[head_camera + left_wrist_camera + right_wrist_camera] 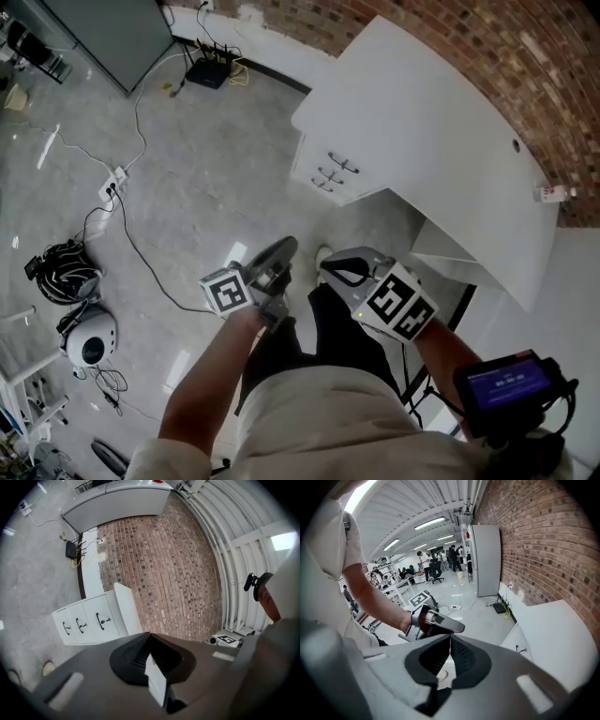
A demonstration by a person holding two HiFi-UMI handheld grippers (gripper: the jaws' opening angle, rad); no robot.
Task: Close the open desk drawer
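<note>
Hovering: left gripper [282, 248], right gripper [330, 270] | desk drawers [328, 174] white, three handles [343, 165]

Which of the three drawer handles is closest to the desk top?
The uppermost handle, just under the white desk top; the other two sit below it.

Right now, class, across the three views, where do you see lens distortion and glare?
Head view: the desk edge bows, and there are pale glints on the floor. Left gripper view: black round border, and the brick wall bulges. Right gripper view: the ceiling lights blow out to white.
</note>
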